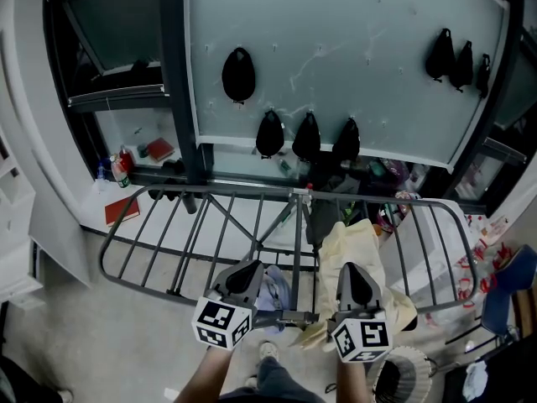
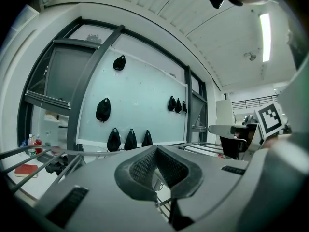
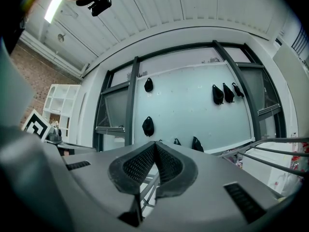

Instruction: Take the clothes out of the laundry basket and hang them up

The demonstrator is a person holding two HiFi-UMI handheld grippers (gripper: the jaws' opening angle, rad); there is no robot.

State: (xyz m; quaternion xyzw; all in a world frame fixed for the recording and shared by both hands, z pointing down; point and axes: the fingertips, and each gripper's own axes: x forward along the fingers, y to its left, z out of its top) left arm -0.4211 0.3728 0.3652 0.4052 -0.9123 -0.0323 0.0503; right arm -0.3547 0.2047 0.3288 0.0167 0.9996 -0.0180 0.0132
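Both grippers, left (image 1: 248, 269) and right (image 1: 353, 270), have jaws pressed together on nothing, held over the rack (image 1: 295, 229). A cream garment (image 1: 366, 240) drapes over its bars. The basket (image 1: 413, 358) sits at lower right — its inside too dark to read.

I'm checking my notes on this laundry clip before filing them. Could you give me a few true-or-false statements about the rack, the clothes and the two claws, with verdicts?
1. The left claw and the right claw are both shut and empty. True.
2. A pale yellow garment lies draped over the drying rack. True.
3. The right claw grips the yellow garment. False: it holds nothing.
4. The black bags hang from the rack. False: they hang on the pale panel behind it.
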